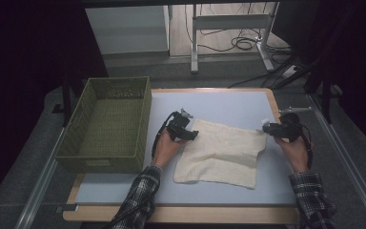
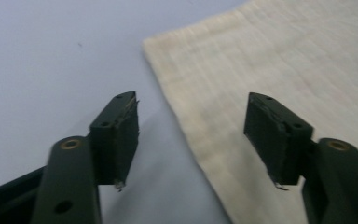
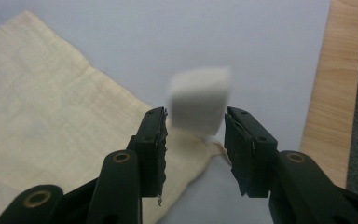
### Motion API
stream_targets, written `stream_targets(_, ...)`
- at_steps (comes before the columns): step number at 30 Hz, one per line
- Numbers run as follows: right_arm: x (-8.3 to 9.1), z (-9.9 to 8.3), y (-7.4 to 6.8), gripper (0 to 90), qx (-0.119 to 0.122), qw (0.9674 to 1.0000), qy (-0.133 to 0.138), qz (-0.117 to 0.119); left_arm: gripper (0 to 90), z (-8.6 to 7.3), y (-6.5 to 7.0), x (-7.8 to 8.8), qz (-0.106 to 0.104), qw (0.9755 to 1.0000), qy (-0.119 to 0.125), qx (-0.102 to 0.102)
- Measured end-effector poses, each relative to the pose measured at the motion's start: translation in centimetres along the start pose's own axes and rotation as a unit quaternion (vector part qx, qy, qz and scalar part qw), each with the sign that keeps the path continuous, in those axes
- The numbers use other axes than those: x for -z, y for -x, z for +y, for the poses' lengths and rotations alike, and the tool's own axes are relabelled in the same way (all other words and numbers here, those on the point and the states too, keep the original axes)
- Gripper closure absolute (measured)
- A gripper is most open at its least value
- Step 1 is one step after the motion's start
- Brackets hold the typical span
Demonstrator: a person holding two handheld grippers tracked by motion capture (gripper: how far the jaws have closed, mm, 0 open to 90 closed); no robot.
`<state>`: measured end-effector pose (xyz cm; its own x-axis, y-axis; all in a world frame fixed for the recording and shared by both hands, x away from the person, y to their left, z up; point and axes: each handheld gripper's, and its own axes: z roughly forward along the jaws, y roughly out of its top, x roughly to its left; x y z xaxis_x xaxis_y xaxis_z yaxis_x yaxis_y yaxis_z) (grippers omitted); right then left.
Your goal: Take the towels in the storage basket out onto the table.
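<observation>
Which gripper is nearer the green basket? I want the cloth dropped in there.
Left. The left gripper sits at the cloth's near-basket corner, just beside the green basket; the right gripper is across the cloth.

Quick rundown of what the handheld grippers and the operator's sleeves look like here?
Both the left gripper and the right gripper are black, each with two flat, blocky jaws on arms with brass-coloured pivot rivets. A grey plate sits atop each, and a black cable loops off each body. The person wears dark plaid long sleeves.
</observation>
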<state>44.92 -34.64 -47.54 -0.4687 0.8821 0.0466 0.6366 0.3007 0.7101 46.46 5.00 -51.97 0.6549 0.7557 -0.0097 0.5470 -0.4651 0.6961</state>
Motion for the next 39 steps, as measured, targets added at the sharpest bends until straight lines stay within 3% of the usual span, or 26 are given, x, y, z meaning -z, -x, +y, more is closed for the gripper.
stream_targets(4,-0.4,-0.3,0.2,67.1,0.0,1.0,-0.007,0.004,53.8,1.3,-1.1,-0.5,0.002,1.0,0.007,0.003)
stream_targets(9,-1.2,-0.5,0.0,76.6,0.005,0.9999,-0.012,0.002,58.4,2.4,-1.7,-1.9,0.003,1.0,0.004,0.002)
stream_targets(14,-2.0,-0.6,-0.1,76.3,0.005,0.9998,-0.017,0.002,54.3,3.0,-1.7,-3.6,0.016,0.9999,0.003,0.003)
stream_targets(17,-2.5,-0.8,0.1,67.9,0.003,0.9995,-0.024,-0.02,49.2,3.0,-1.7,-4.3,0.028,0.9996,0.0,0.002)
stream_targets(19,-2.7,-1.0,0.2,65.8,0.0,0.9992,-0.032,-0.022,47.1,2.9,-2.0,-4.4,0.023,0.9997,0.005,0.008)
stream_targets(21,-3.0,-1.4,0.3,65.1,-0.006,0.999,-0.043,-0.015,47.6,2.8,-2.4,-4.5,0.005,0.9996,0.006,0.028)
stream_targets(23,-3.1,-1.8,0.0,66.4,0.002,0.9992,-0.035,-0.021,51.5,2.6,-2.4,-4.5,-0.004,0.9993,0.012,0.034)
stream_targets(25,-3.0,-1.9,-0.1,82.0,0.003,0.9994,-0.034,-0.011,60.0,2.5,-2.1,-4.4,-0.013,0.9994,0.015,0.028)
stream_targets(26,-3.1,-1.8,-0.2,85.6,0.001,0.9994,-0.036,0.0,66.4,2.6,-2.1,-4.4,-0.018,0.9995,0.01,0.025)
stream_targets(28,-3.3,-1.4,-0.4,86.9,0.013,0.9991,-0.039,-0.01,82.0,2.8,-1.9,-4.4,-0.037,0.9991,0.008,0.021)
stream_targets(31,-3.7,-0.7,-0.6,87.2,0.02,0.999,-0.037,-0.017,86.6,3.2,-1.9,-4.2,-0.02,0.9998,0.004,0.0)
stream_targets(32,-3.7,-0.4,-0.6,87.1,0.021,0.9991,-0.033,-0.018,86.6,3.2,-2.1,-4.0,-0.009,0.9999,0.012,0.0)
stream_targets(35,-3.8,0.5,-0.5,87.2,0.021,0.9993,-0.022,-0.021,86.7,3.4,-3.0,-3.3,-0.003,0.9998,0.02,0.008)
stream_targets(39,-3.4,3.4,-0.5,87.2,0.014,0.9996,0.015,-0.02,86.6,4.2,-4.4,-1.0,0.034,0.9977,0.056,0.018)
